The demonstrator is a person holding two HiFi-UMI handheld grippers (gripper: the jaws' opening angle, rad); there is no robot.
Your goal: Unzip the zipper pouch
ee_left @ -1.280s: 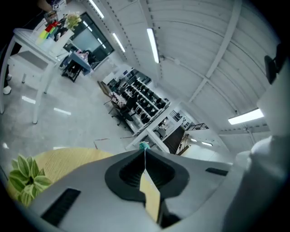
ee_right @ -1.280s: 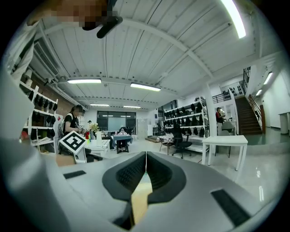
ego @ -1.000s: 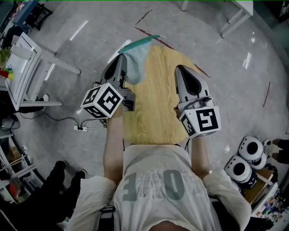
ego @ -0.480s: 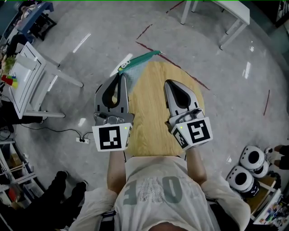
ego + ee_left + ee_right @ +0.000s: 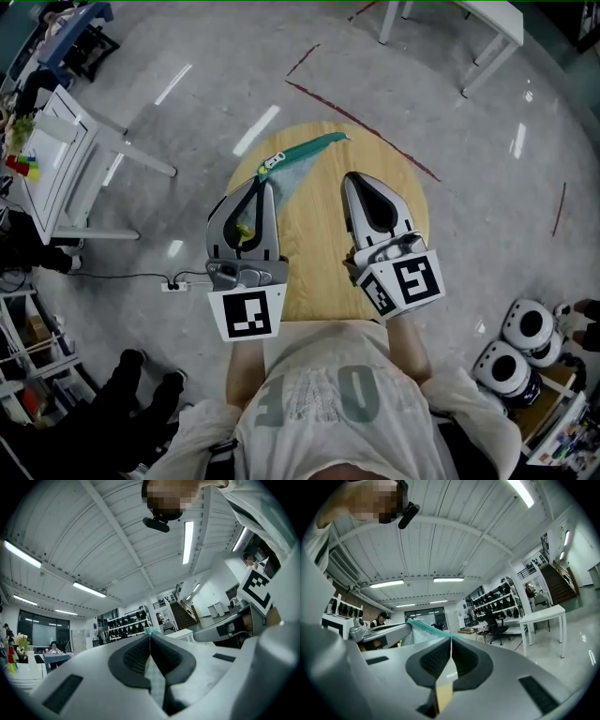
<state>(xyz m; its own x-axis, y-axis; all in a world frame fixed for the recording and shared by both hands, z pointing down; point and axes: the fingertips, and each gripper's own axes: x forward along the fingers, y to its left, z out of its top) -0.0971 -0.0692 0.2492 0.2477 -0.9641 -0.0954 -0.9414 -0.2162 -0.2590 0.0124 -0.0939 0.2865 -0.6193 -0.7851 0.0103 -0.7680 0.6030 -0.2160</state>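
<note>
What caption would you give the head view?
Left gripper holds the pouch over a round table, right gripper shut alongside.

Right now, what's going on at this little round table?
A person holds a gripper in each hand over a round wooden table. The left gripper is shut on the pale mesh fabric of a zipper pouch, whose teal zipper band runs off toward the table's far edge. The right gripper is shut too, beside the pouch and not touching it. Whether the zipper has been opened cannot be made out.
</note>
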